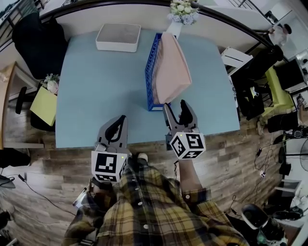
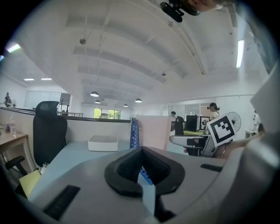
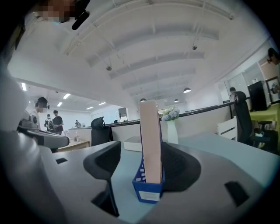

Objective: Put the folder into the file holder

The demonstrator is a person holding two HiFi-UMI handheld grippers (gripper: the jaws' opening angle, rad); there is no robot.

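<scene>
Pink card against blue plastic: the folder (image 1: 171, 67) stands on edge inside the file holder (image 1: 150, 72), leaning slightly to the right, its top well above the holder's latticed wall. The holder lies lengthwise on the light blue table (image 1: 96, 96), its far end near a vase of flowers (image 1: 182, 12) at the back edge. A white box (image 1: 118, 37) sits to its left, well apart from it.

The right gripper (image 1: 174, 104) is at the holder's near end, fingers spread wide and holding nothing. In the right gripper view, the right gripper (image 3: 144, 148) looks straight down the length of the holder (image 3: 148, 190). The folder (image 3: 150, 140) rises upright between the two black pads, but beyond them — the pads close on neither. Whether a fingertip touches the holder's end cannot be told. The vase (image 3: 172, 129) and the box (image 3: 132, 143) show behind.

The left gripper (image 1: 122, 118) is nearer the front edge of the table, left of the right one and clear of everything on it. In the left gripper view the tips of the left gripper (image 2: 141, 149) meet, with nothing caught between them. Past the tips are the holder (image 2: 133, 133), the folder (image 2: 151, 131) and the box (image 2: 103, 143). A black office chair (image 2: 49, 127) stands off the table's left side.

A plaid shirt (image 1: 159, 206) fills the bottom of the head view, over a wood-plank floor (image 1: 231, 158).
</scene>
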